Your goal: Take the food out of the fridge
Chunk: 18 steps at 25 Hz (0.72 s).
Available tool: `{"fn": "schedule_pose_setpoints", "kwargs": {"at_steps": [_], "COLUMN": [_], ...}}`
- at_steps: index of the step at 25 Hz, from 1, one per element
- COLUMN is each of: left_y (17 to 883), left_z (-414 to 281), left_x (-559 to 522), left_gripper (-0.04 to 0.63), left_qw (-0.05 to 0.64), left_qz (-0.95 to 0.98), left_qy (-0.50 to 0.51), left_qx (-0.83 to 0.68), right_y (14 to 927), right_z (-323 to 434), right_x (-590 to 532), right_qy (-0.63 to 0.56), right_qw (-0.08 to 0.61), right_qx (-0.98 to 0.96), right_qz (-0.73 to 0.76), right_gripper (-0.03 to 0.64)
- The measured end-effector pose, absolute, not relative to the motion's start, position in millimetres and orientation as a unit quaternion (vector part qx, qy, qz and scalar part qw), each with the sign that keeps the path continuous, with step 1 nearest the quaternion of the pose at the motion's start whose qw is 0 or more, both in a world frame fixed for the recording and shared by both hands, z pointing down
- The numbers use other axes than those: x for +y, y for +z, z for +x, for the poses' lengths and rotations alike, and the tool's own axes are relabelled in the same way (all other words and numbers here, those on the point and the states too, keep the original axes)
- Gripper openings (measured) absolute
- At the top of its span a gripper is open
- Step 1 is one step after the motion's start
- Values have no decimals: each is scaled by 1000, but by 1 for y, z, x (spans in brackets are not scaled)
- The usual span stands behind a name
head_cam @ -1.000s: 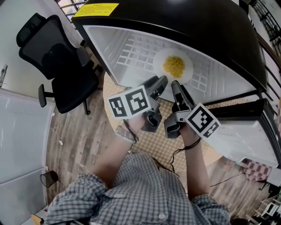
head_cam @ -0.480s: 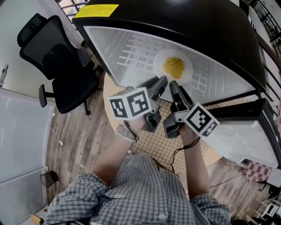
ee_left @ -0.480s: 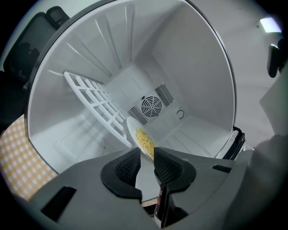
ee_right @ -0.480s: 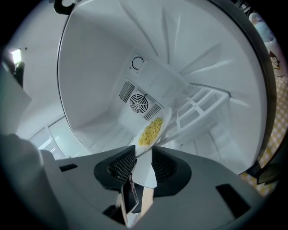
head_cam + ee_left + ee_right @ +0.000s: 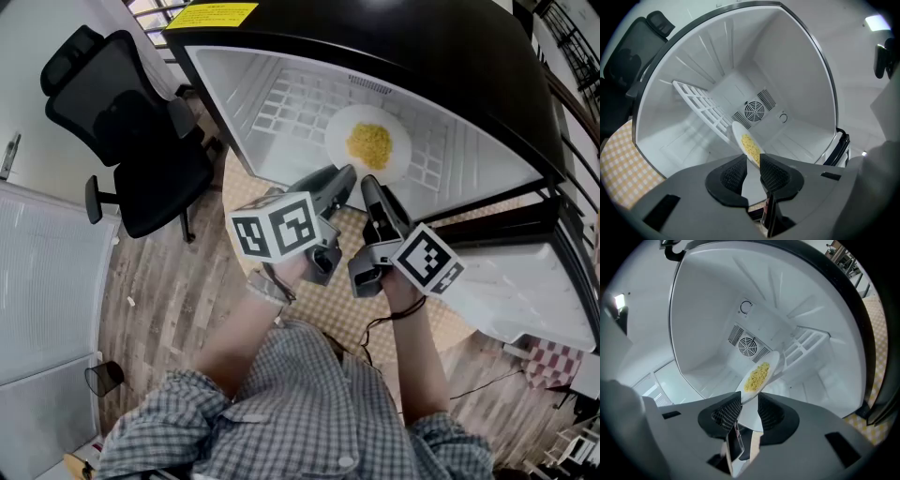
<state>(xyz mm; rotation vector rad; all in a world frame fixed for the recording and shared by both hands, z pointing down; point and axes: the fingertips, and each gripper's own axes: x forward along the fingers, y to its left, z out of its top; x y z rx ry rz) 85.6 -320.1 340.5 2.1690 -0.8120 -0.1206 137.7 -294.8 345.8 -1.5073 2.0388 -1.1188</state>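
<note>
A white plate [image 5: 398, 155] with a heap of yellow noodles [image 5: 369, 142] lies on the wire shelf [image 5: 281, 103] inside the open fridge. My left gripper [image 5: 345, 178] reaches the plate's near rim from the left, and my right gripper [image 5: 370, 184] is beside it. In the left gripper view the plate [image 5: 738, 133] runs down between the pads of the left gripper [image 5: 751, 164], whose jaws are closing on the rim. In the right gripper view the plate [image 5: 771, 363] fills the gap of the right gripper [image 5: 749, 401], which is shut on it.
The fridge stands on a yellow checked tabletop [image 5: 328, 300]. Its open door [image 5: 525, 291] swings out at the right. A black office chair [image 5: 122, 122] stands on the wooden floor to the left. A round fan vent [image 5: 753, 111] sits in the fridge's back wall.
Both grippers have stayed at the plate's near rim. The left gripper's marker cube has rolled slightly. The plate has not moved on the shelf.
</note>
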Motion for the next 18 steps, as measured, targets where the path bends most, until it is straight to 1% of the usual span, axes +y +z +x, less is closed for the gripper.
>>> {"fn": "schedule_pose_setpoints", "kwargs": {"at_steps": [6,12,18], "left_y": [343,346,350], "left_z": [78,70,58], "left_x": [-307,-294,-282], "left_gripper": [92,92,92], "left_qw": [399,369,379], "left_qz": [856,862,853], "left_qy": [-54,-37,-50], "left_qx": [-326,-345,-354], "right_y": [347,351,352], "right_z": [129,120,110], "right_x": [-283,-273,-263], "right_qy": [-390,-388,-378], "right_qw": [172,153,131], "right_qx": [737,747,765], "right_qz": [-525,-518,-505], "right_gripper": [109,109,109]}}
